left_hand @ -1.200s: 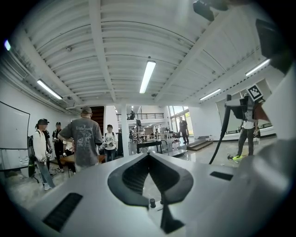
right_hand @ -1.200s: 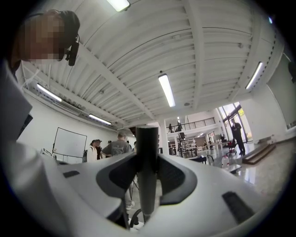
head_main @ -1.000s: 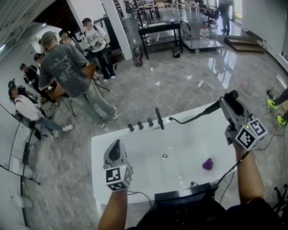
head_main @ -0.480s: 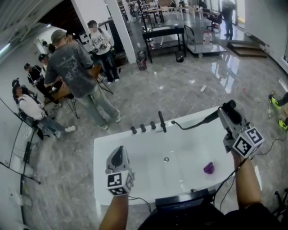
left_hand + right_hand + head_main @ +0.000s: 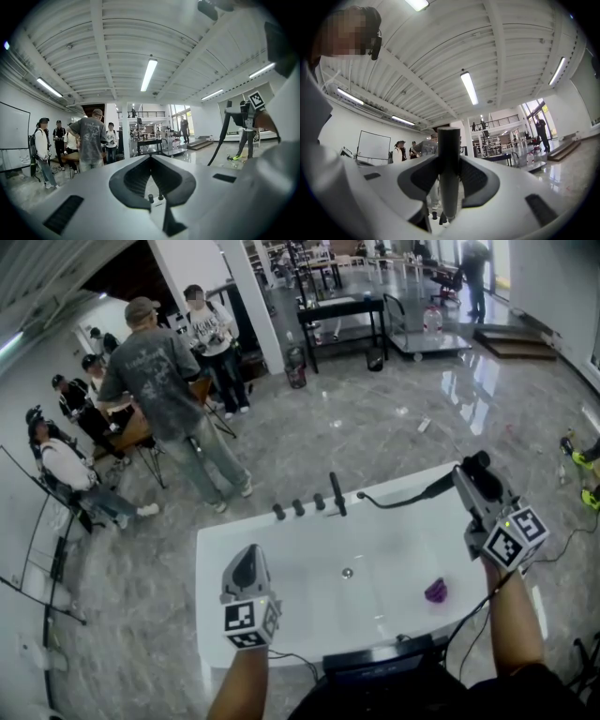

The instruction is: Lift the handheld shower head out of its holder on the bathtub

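The lifting looks mostly done. The shower head is up in the air over the far right corner of the bathtub, clamped in the right gripper. Its black hose runs from it in a loose curve to the left, toward the row of taps on the far rim. I cannot tell which of these fittings is the holder, but the head is well apart from all of them, so I judge it is free. What may be left is only to bring it to where it is wanted.

The head view gives the places: the tub, the hose and a small purple object on the tub floor at the right. It does not show the grip. The right gripper view does: the dark round handle stands upright between the two pads, which press on it from both sides. The left gripper view shows the left gripper with its fingers together and nothing between them; it waits over the near left part of the tub.
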A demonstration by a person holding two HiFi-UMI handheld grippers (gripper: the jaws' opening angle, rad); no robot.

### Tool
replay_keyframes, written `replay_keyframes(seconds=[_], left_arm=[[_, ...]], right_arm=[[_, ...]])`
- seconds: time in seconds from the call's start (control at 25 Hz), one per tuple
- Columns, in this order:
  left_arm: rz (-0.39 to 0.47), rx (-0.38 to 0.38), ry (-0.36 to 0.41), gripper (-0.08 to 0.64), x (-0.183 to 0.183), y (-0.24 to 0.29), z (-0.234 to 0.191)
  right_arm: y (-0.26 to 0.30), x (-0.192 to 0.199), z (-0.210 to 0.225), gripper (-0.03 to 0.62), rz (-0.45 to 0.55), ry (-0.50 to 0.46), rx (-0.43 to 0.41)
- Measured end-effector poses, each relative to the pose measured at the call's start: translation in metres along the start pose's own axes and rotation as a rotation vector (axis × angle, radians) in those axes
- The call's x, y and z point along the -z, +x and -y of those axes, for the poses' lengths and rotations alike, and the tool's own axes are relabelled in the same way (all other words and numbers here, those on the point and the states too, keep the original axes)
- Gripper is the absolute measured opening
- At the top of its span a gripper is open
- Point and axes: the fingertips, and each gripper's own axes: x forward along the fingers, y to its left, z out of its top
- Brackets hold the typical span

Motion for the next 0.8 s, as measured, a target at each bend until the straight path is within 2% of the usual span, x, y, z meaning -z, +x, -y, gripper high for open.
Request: replay_keyframes(seconds=[0.32,0.6,0.8], left_arm=[[0.007,0.009,-0.023,0.009,-0.006,-0.003,-0.001],[0.022,0.023,-0.006,0.009,-0.024,-0.001,0.009],[0.02,0.035,-0.009,0.009,-0.023,0.002,0.012]], right_arm=[[-0.002,-0.004,-0.005,0.144,-0.002,-0.012,0.01],[-0.006,-0.008,0.0,0.144,-0.007,-0.018,0.019],[-0.008,-0.003,0.004,0.144,-0.01,-0.032,0.036]])
